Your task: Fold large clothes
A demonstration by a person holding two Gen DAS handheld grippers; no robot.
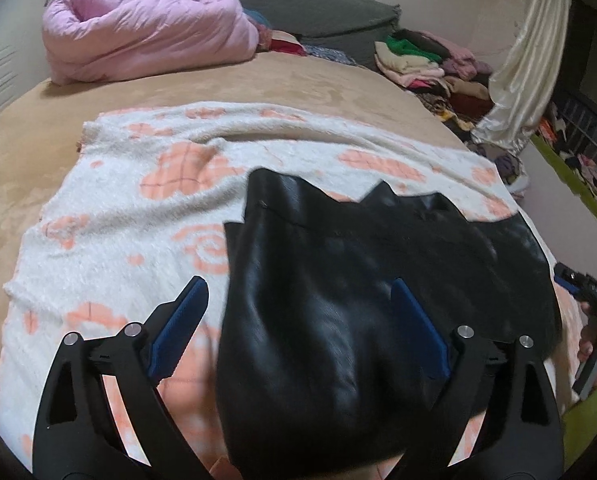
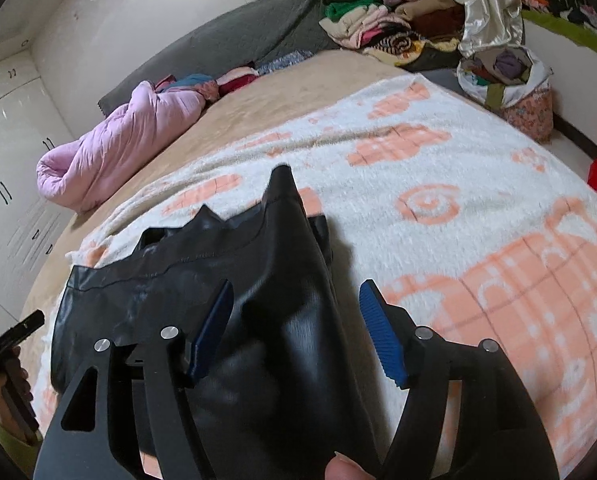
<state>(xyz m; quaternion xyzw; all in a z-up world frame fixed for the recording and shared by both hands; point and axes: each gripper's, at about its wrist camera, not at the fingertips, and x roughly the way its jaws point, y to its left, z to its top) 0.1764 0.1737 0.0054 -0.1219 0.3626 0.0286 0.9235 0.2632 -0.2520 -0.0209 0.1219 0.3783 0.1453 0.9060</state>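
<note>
A glossy black leather-like garment (image 1: 338, 272) (image 2: 266, 264) lies crumpled on a white blanket with peach patterns (image 1: 130, 216) (image 2: 458, 168) spread over the bed. My left gripper (image 1: 298, 292) hovers over the garment's left part, jaws wide, blue pads apart from the fabric that bulges between them. My right gripper (image 2: 297, 292) stands open over the garment's right end, a fold lying between its fingers without being pinched. In the left wrist view the right gripper (image 1: 594, 300) and a hand show at the right edge. The left one (image 2: 6, 344) shows at the far left of the right wrist view.
A rolled pink quilt (image 1: 138, 32) (image 2: 118, 148) and grey pillows (image 1: 298, 0) lie at the bed's head. A pile of mixed clothes (image 1: 430, 60) (image 2: 390, 20), a cream satin cloth (image 1: 530, 60) and a stuffed bag (image 2: 506, 80) stand beyond the bed's far corner. White wardrobes (image 2: 10, 160) line the wall.
</note>
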